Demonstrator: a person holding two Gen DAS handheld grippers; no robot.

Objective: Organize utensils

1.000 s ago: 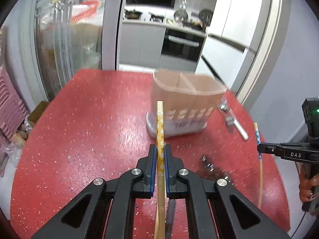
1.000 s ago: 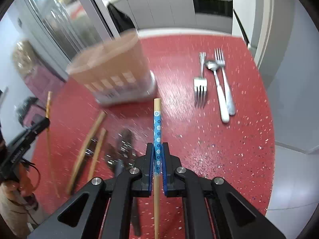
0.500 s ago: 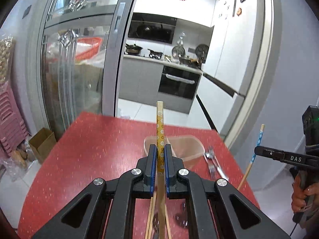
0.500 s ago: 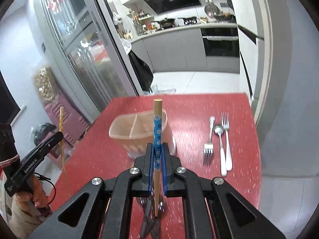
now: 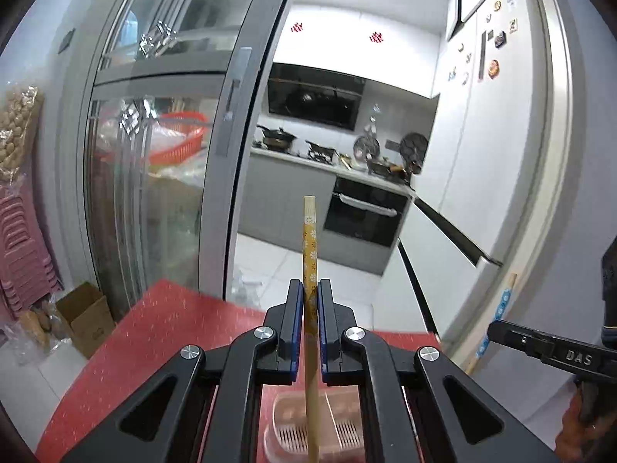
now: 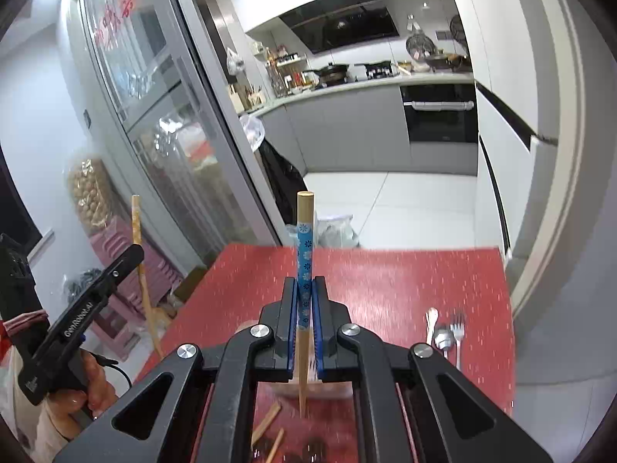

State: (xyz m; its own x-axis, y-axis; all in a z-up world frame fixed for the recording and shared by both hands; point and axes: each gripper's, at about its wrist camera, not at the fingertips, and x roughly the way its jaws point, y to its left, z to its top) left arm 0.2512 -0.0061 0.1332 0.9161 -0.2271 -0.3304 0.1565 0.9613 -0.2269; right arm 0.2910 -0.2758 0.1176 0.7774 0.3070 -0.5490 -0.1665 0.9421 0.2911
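Two hand-held tools over a red speckled tabletop, seen from a camera on each. The left tool is clamped on a wooden chopstick with a yellow flowered band; the stick runs between the blue-lined pads, its blunt end standing above them and its thin end pointing down over the pink divided utensil holder, which sits on the tabletop directly beneath the tool. The right tool is clamped on a second wooden chopstick with a blue flowered band, held the same way, blunt end up and thin end down. The holder's rim shows only in part below this tool.

Each tool appears in the other's view. In the left view the right one enters at the right edge, with its blue-banded stick slanting upward. In the right view the left one stands at the left edge, gripped by a person's hand, with its yellow-banded stick nearly upright.

On the tabletop to the right lie two forks and a spoon, side by side. Near the bottom of the right view lie loose wooden chopsticks beside dark, blurred items that cannot be identified.

Background: a kitchen with a dark oven and a glass sliding door.
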